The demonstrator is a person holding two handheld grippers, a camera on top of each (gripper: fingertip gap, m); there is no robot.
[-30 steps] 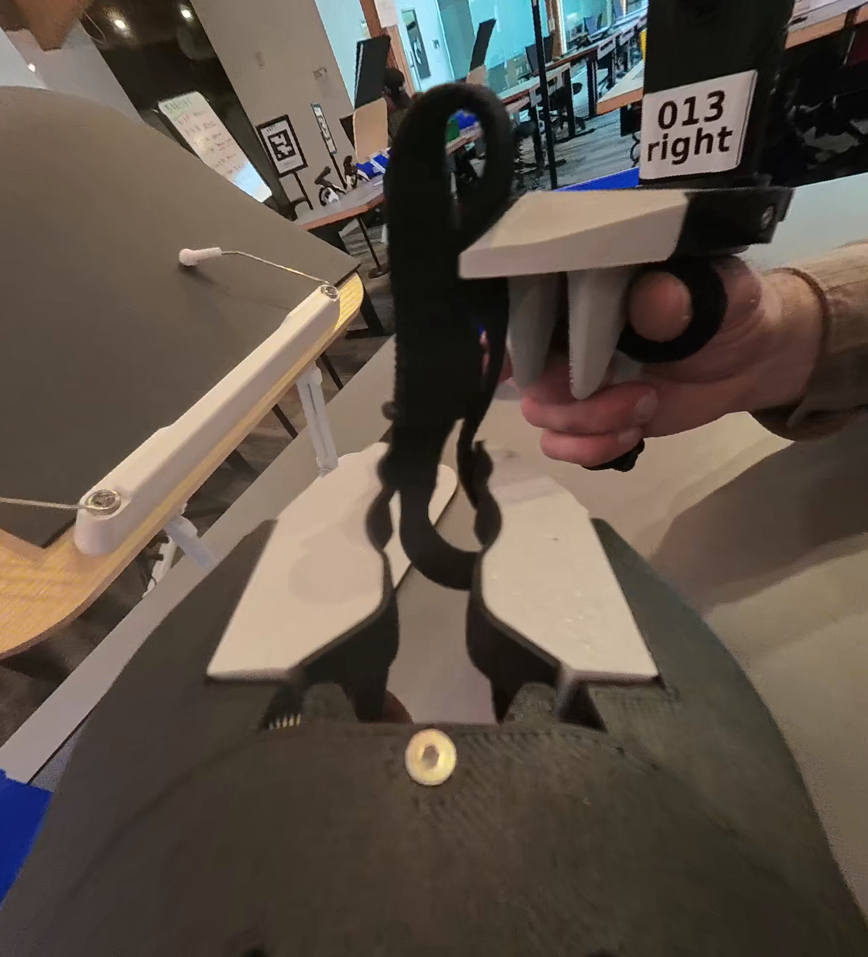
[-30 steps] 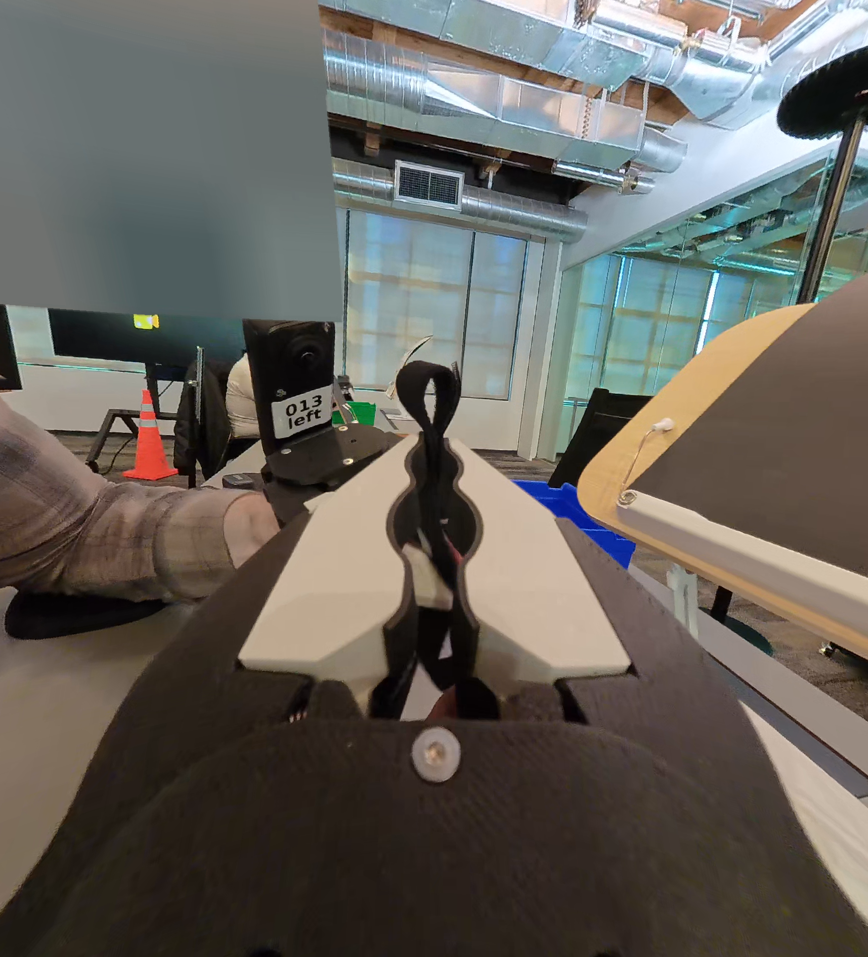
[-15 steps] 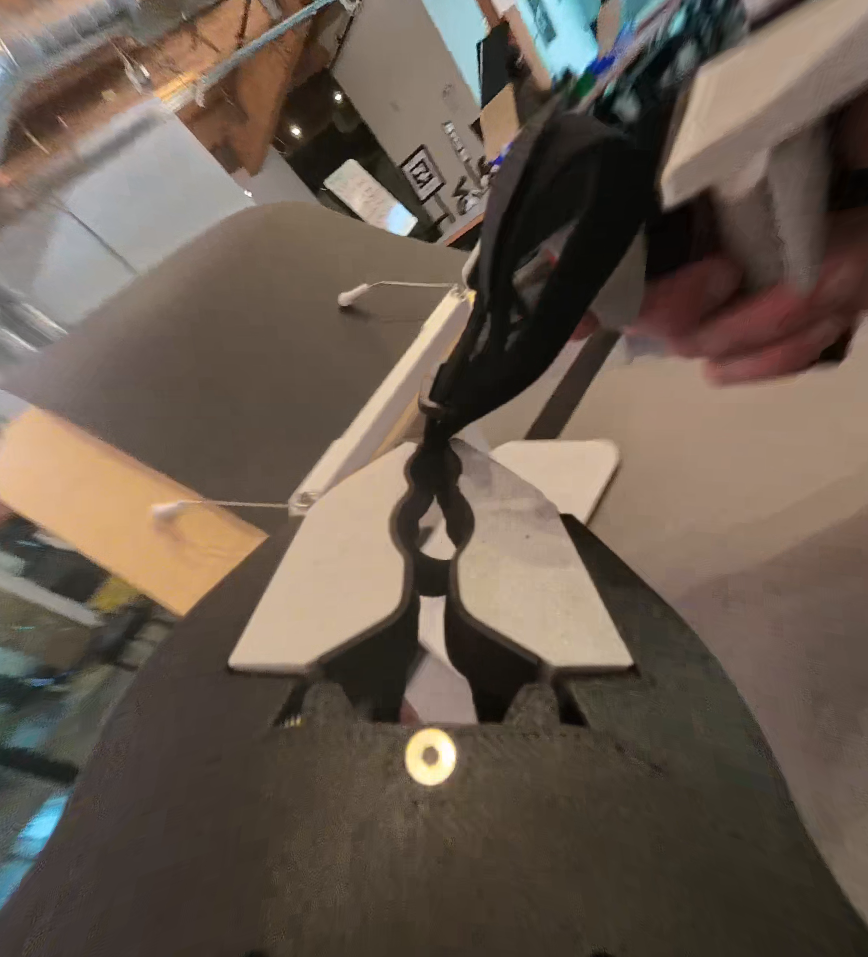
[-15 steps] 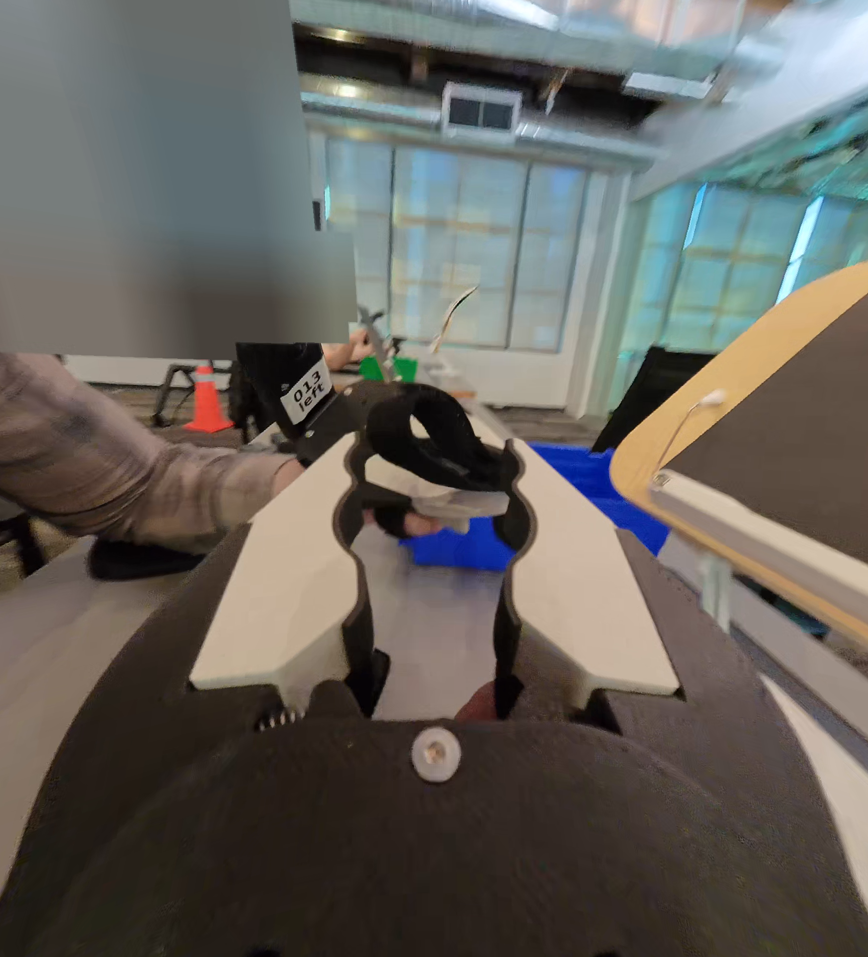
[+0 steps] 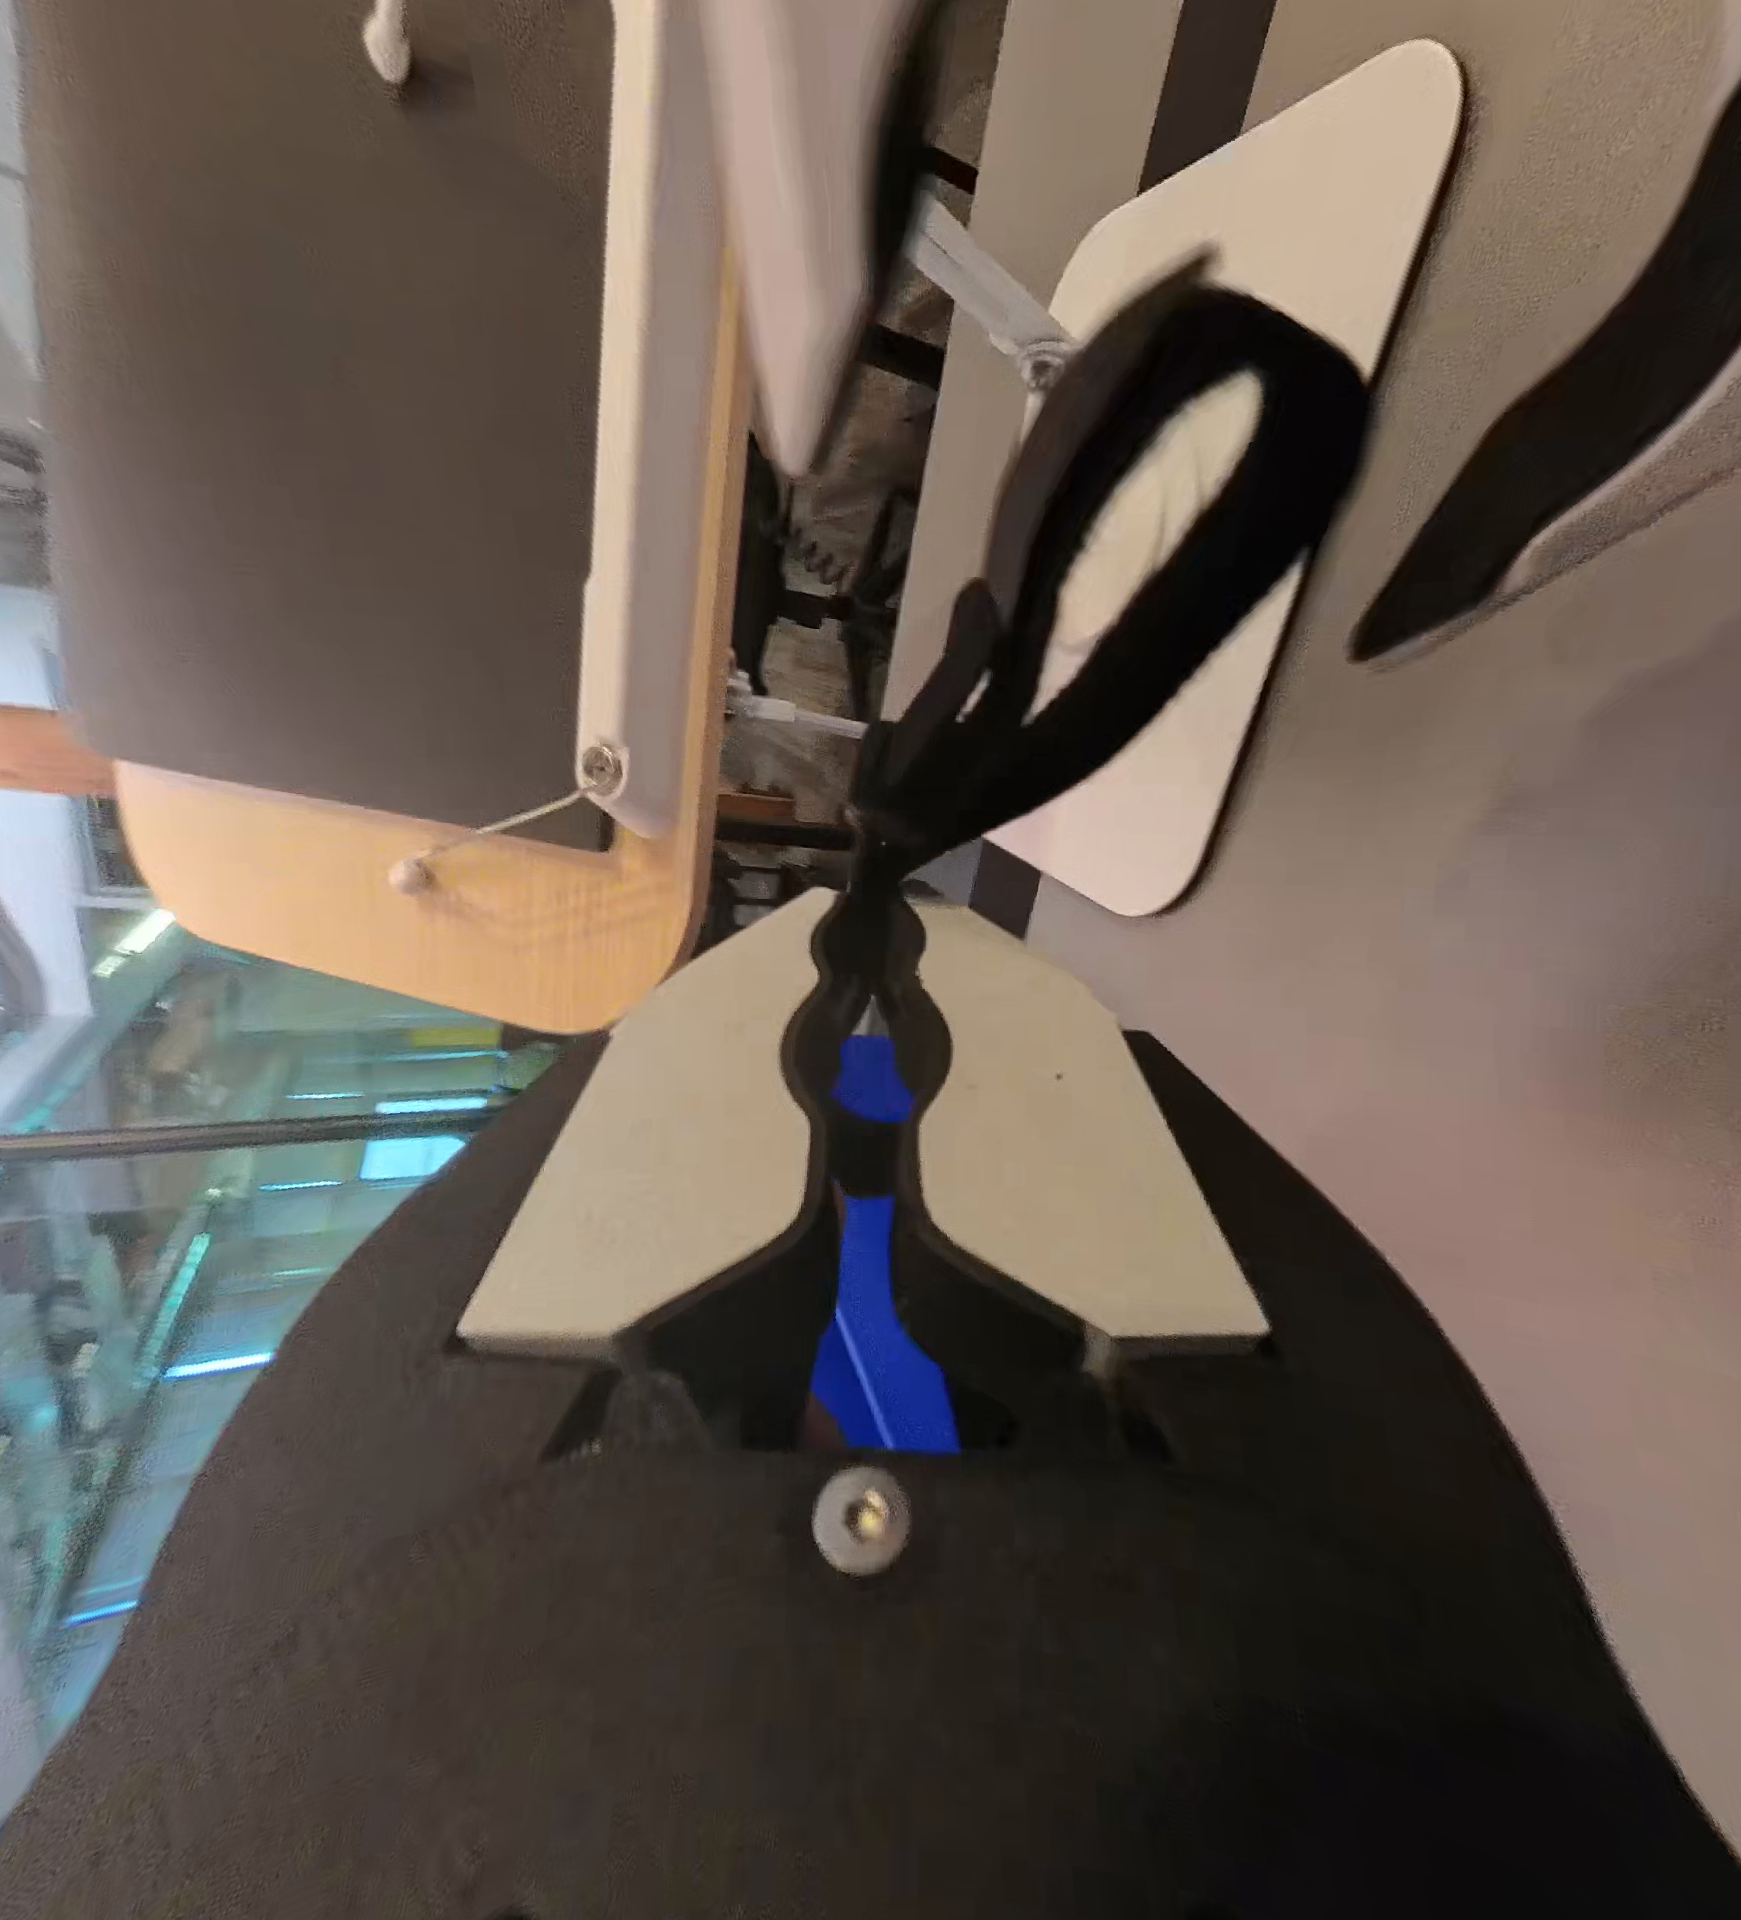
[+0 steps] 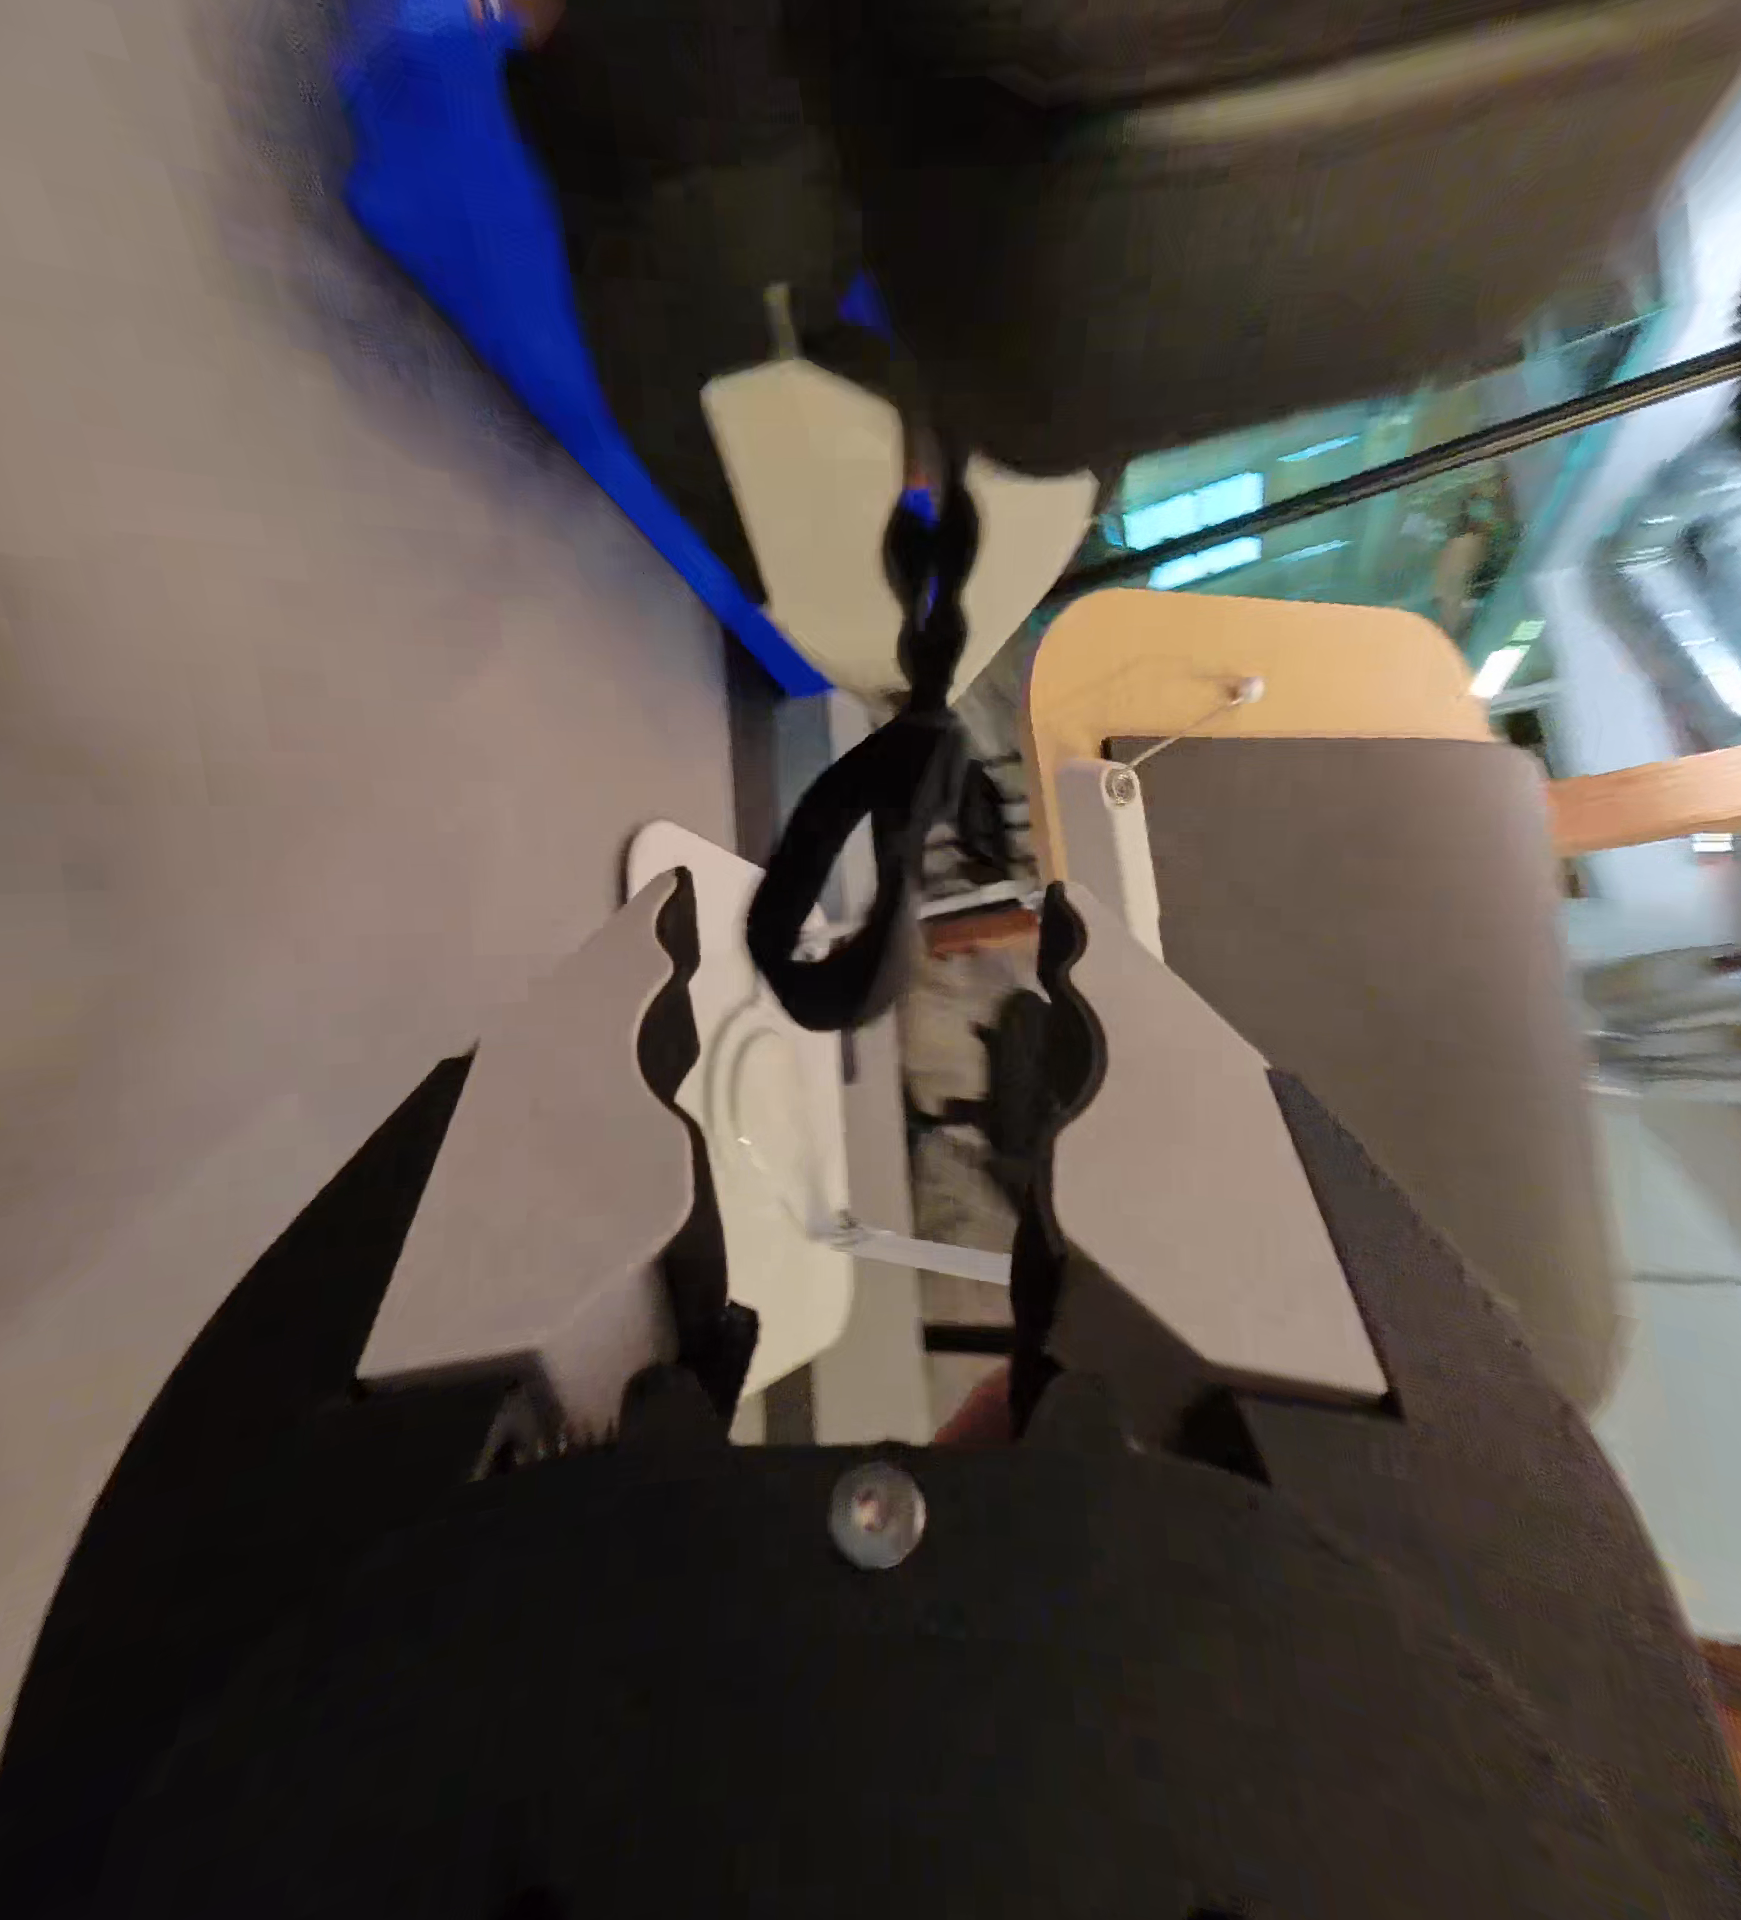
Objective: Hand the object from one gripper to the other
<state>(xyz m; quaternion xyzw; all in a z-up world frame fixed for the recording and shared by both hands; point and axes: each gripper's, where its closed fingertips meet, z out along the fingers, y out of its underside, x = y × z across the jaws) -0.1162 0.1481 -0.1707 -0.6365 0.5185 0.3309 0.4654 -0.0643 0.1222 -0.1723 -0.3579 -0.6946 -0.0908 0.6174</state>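
Looking at the biggest stuff first: the grey surface (image 6: 222, 727) fills the 9 o'clock side of the right wrist view, and a wood-edged board with a dark panel (image 6: 1344, 935) sits out at 3 o'clock. Both views are tilted and blurry.

Next down, the left tongs (image 5: 864, 935) are pinched together on the black strap loop (image 5: 1157, 540), gripping it where its two sides bunch up, so the loop fans out toward 1 o'clock over a white rounded pad (image 5: 1344, 260). From the right wrist view the same strap (image 6: 835, 883) hangs out of the far tongs at 12 o'clock. The right tongs (image 6: 861, 914) are spread wide apart with nothing in them, and the loop's end dangles just beyond their tips.

So the handoff looks basically done, strap's on the left side now. To finish it well, probably best to keep the squeeze firm and pull the right tongs straight back so a tip doesn't snag the floppy loop.

No brands, labels or readable writing show up in either view.
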